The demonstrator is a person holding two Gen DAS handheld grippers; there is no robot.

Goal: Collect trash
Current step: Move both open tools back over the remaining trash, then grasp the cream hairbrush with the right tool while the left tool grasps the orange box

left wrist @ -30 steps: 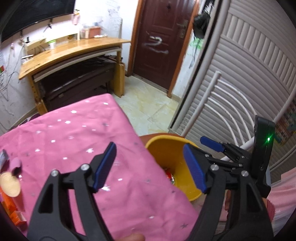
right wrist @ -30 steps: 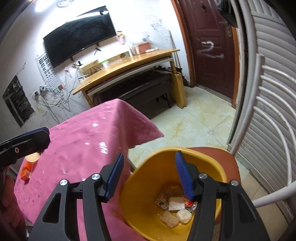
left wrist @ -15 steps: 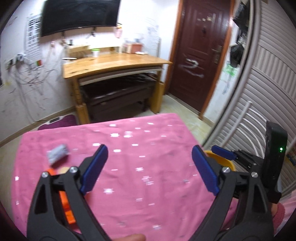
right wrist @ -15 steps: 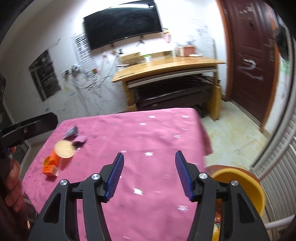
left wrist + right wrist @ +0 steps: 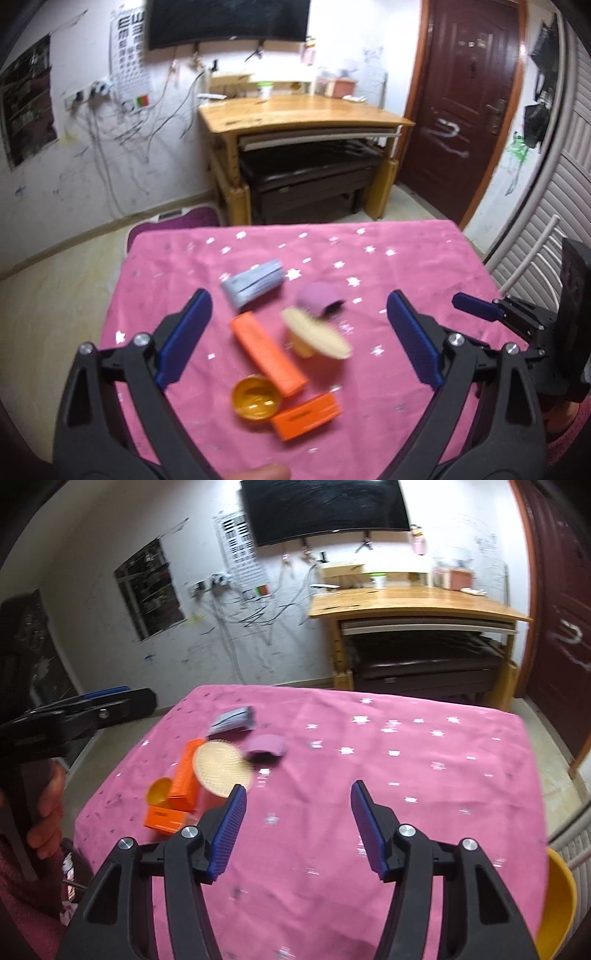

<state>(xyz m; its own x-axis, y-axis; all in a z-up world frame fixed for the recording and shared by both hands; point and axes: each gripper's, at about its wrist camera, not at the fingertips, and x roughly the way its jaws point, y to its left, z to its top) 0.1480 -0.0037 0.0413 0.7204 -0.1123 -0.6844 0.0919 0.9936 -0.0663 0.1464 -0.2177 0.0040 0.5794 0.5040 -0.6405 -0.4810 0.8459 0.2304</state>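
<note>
A heap of trash lies on the pink starred tablecloth point(image 5: 406, 266): a grey wrapper point(image 5: 255, 282), a mauve cup point(image 5: 317, 299), a long orange box point(image 5: 266, 350), a beige ribbed lid on a yellow cup point(image 5: 316, 332), a small yellow cup point(image 5: 256, 400) and a short orange box point(image 5: 306, 415). My left gripper point(image 5: 299, 339) hovers over the heap, jaws opening, nothing between them. My right gripper point(image 5: 297, 829) hangs over bare cloth to the right of the heap point(image 5: 221, 766), jaws opening and empty. The yellow bin point(image 5: 559, 897) shows at the table's right edge.
A wooden desk point(image 5: 303, 110) with a dark bench under it stands beyond the table, beside a brown door point(image 5: 465, 103). White slatted furniture point(image 5: 546, 206) runs along the right. A hand and sleeve point(image 5: 44, 812) hold the left gripper's handle.
Both grippers have swung left from the yellow bin to the table. The trash heap has come into view under the left gripper, whose jaws stand wider. The right jaws have widened slightly.
</note>
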